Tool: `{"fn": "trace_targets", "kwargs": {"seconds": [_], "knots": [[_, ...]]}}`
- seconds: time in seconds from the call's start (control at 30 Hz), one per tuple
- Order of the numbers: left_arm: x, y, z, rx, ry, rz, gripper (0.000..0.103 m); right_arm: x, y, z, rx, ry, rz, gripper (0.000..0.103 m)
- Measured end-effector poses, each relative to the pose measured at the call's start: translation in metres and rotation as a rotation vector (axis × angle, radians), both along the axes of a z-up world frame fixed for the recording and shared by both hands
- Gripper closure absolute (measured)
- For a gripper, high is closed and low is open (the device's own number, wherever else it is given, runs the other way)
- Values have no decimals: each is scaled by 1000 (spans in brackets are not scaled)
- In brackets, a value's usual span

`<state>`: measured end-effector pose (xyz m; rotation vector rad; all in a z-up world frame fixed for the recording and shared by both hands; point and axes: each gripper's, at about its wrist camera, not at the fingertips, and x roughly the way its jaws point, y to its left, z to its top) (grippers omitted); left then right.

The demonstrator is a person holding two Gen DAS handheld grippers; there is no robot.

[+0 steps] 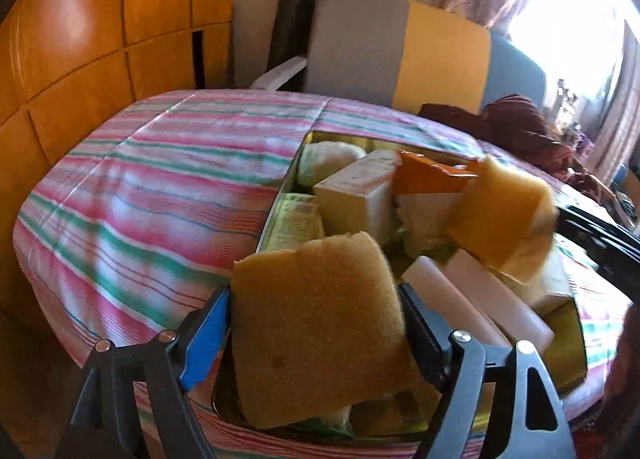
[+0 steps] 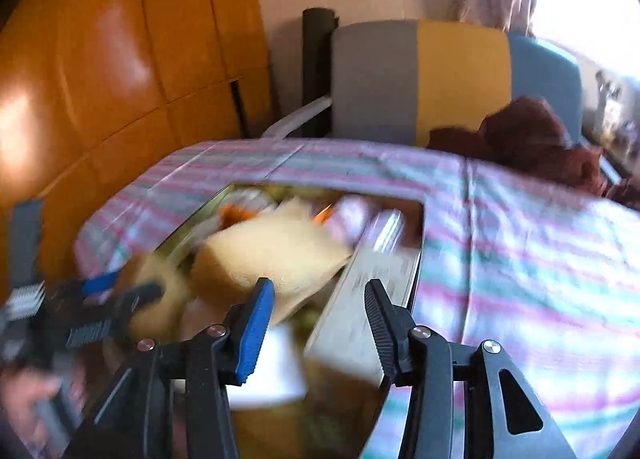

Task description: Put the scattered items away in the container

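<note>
A metal tin (image 1: 280, 195) sits on the striped bedspread, piled with a beige box (image 1: 356, 195), an orange packet (image 1: 424, 179), white bars (image 1: 480, 299) and a green packet (image 1: 292, 223). My left gripper (image 1: 314, 293) hangs over the tin's near end. A yellow sponge (image 1: 320, 319) fills its gap and touches both pads. A second yellow sponge (image 1: 500, 211) tilts over the pile at the tips of my right gripper (image 1: 580, 227). In the right wrist view that sponge (image 2: 272, 255) lies just beyond the right gripper (image 2: 319, 287). The pads stand apart with nothing pressed between them.
The striped bedspread (image 1: 140, 187) spreads wide to the left and right of the tin. Behind it stand a grey, yellow and blue chair back (image 1: 400, 51), a dark red cloth (image 1: 516, 127) and a wooden wardrobe (image 1: 100, 39). A hand (image 2: 24, 391) holds the left gripper.
</note>
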<state>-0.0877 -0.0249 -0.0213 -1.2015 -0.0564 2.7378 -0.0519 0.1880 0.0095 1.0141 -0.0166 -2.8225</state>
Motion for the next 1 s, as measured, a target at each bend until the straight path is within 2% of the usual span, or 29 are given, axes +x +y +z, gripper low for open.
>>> {"fn": "trace_targets", "kwargs": {"seconds": [0.03, 0.1, 0.23, 0.3, 0.43, 0.53, 0.7, 0.77, 0.87, 1.0], "knots": [[3, -2, 3, -3, 14, -1, 22, -10, 0, -1, 33, -18, -12, 56], [9, -9, 9, 1, 42, 23, 22, -11, 8, 1, 24, -41, -11, 56], [17, -24, 23, 111, 75, 69, 22, 12, 37, 20, -139, 20, -55, 52], [19, -29, 29, 142, 101, 81, 22, 16, 33, 28, -168, 36, -27, 52], [19, -28, 29, 166, 100, 71, 22, 8, -7, 24, -62, 21, 89, 56], [20, -29, 24, 179, 87, 74, 22, -9, -25, -6, 3, -63, 98, 60], [17, -34, 16, 239, 67, 104, 22, 13, -46, -12, 107, -27, 133, 60], [18, -32, 16, 256, 64, 100, 22, -4, -42, -14, 69, -61, 123, 60], [19, -27, 18, 234, 64, 87, 22, -45, -32, -26, -16, -134, 90, 60], [23, -28, 21, 262, 78, 86, 22, -43, -30, -23, -45, -133, 92, 57]]}}
